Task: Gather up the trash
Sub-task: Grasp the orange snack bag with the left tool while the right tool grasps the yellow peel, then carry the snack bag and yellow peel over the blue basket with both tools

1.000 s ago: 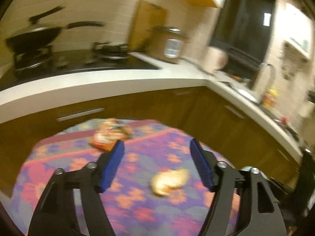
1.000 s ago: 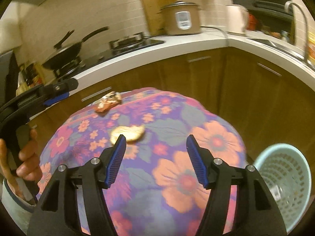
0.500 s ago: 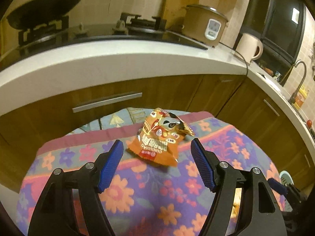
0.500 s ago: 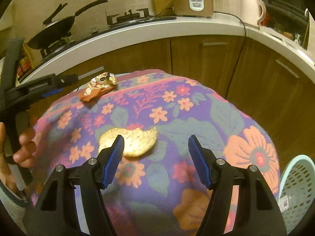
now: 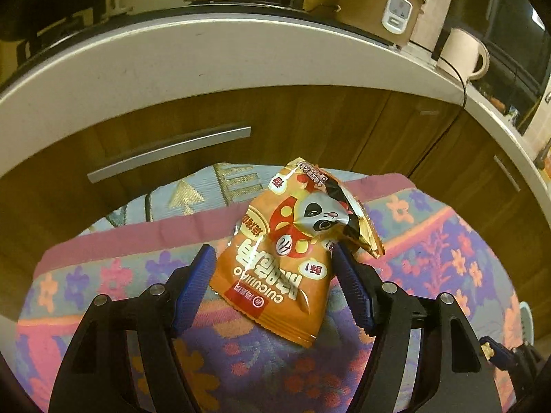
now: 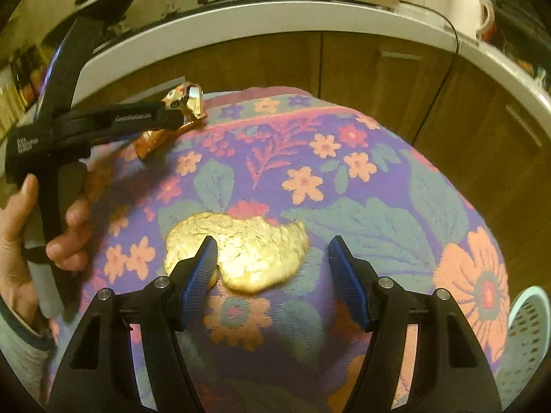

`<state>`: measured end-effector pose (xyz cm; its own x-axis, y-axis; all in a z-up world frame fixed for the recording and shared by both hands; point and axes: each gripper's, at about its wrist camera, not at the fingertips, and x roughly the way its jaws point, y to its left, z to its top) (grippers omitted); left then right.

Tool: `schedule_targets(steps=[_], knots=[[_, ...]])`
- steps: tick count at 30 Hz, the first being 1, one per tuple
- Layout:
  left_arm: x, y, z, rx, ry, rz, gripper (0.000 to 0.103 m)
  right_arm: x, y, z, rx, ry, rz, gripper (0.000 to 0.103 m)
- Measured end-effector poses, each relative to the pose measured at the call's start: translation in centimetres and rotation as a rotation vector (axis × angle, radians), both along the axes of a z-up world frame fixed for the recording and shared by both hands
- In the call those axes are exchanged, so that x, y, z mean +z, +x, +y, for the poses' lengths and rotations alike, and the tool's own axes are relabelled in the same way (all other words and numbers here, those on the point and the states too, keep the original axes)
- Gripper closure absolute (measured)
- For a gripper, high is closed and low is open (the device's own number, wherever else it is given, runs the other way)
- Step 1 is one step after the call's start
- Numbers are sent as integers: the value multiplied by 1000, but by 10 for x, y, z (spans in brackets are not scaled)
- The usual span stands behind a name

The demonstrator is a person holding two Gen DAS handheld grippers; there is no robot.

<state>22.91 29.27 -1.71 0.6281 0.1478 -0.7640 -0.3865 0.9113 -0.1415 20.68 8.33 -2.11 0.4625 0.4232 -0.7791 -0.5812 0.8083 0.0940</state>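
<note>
The right gripper (image 6: 272, 275) is wide open over the gold wrapper (image 6: 241, 251) on the flowery cloth (image 6: 344, 189), holding nothing. Farther back, the left gripper (image 5: 275, 285) is open around the orange snack bag (image 5: 286, 251), ready to squeeze it

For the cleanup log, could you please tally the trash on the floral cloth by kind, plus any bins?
Snack bags: 1, orange
Crumpled gold wrappers: 1
Bins: 1, pale blue basket
Total: 3
</note>
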Motion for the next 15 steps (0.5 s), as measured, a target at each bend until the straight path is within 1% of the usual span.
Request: schedule_targets(steps=[2, 3, 4, 5, 6, 8, 9, 10, 15], knots=[[2, -1, -2, -9, 5, -5, 43, 0, -2, 2, 15, 6, -3, 56], [2, -1, -4, -15, 13, -7, 46, 1, -3, 3, 25, 12, 0, 64], [3, -2, -6, -20, 22, -9, 59, 1, -4, 4, 34, 19, 2, 68], [3, -2, -10, -44, 24, -15, 67, 1, -5, 5, 41, 22, 1, 74], [4, -3, -14, -59, 31, -17, 73, 2, -6, 6, 47, 24, -1, 82], [5, -3, -22, -68, 76, -14, 75, 4, -9, 8, 61, 32, -6, 89], [5, -4, -25, -76, 89, -17, 76, 5, -11, 9, 61, 32, -11, 94], [6, -6, -26, -84, 90, -24, 77, 5, -11, 8, 58, 35, -16, 97], [10, -18, -31, -114, 54, -53, 81, 14, -14, -7, 51, 116, -15, 99]])
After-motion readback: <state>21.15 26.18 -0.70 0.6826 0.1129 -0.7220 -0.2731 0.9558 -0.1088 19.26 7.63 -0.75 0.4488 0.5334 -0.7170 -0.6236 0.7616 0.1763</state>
